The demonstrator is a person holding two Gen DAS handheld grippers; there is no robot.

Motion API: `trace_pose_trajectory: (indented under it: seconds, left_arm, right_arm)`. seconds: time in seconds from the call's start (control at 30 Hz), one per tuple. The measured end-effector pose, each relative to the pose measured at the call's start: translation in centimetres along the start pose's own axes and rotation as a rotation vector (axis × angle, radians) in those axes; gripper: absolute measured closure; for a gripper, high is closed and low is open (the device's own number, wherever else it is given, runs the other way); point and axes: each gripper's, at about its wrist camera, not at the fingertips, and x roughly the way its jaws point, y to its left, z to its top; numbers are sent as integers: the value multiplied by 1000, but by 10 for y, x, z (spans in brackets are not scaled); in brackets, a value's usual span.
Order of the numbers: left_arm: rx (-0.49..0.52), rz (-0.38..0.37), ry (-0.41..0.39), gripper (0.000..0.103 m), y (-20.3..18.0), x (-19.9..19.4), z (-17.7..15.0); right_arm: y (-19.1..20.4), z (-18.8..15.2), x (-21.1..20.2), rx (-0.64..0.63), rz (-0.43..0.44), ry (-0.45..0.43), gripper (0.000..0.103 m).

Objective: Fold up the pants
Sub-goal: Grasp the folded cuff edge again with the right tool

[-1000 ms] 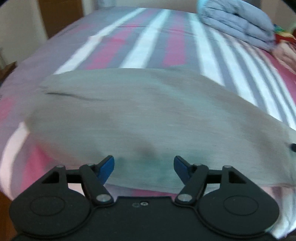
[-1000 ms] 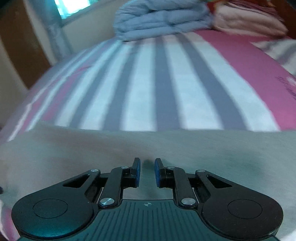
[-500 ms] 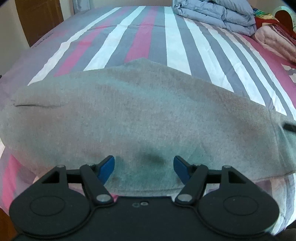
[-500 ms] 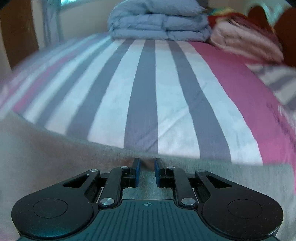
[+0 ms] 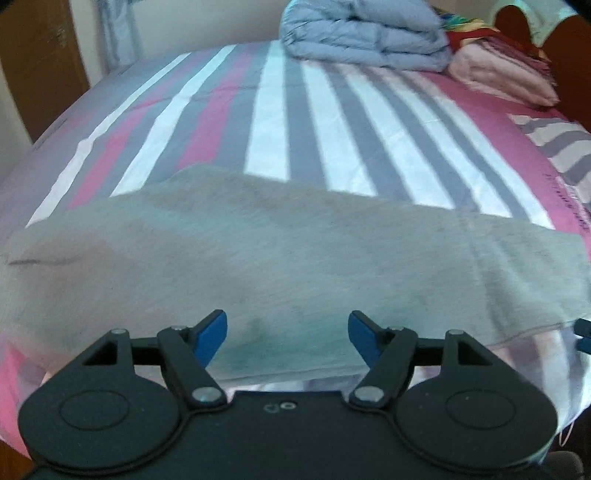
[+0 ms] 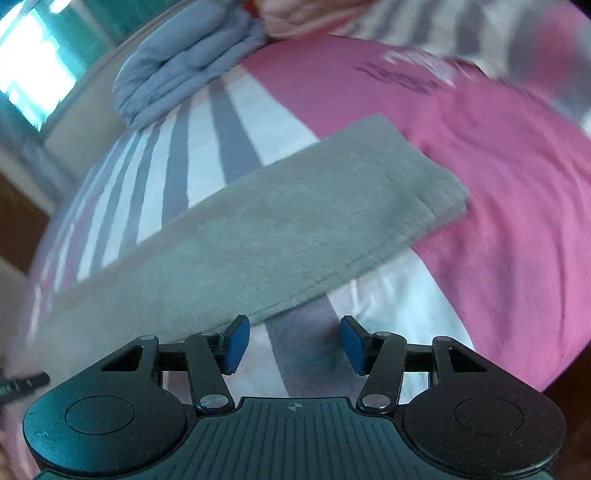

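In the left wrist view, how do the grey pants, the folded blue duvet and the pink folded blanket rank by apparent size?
1. grey pants, though nearest the camera
2. blue duvet
3. pink blanket, partly cut off

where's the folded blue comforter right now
The blue comforter sits at the far end of the striped bed, top centre in the left wrist view, beside a pink folded blanket on its right, well beyond the grey pants.
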Motion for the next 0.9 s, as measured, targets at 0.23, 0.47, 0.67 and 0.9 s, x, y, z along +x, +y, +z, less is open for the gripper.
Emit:
trace_pose_trajectory:
  seconds: [0.23,0.47,0.67,0.9]
  left_arm:
    - [44,-27,16,37,-38,13,4]
    - [41,-5,110,38,-50,56,-8]
    - [34,7,82,38,-48,58,-7]
    - [0,24,66,36,-43,58,-5]
  right_arm:
    - [-28,13,1,247,54,-90,49]
    - [-43,33,12,361,78,-168,92]
    - [-11,47,-16,173,119,-255,93]
    - [29,71,-49,-49,195,-488,93]
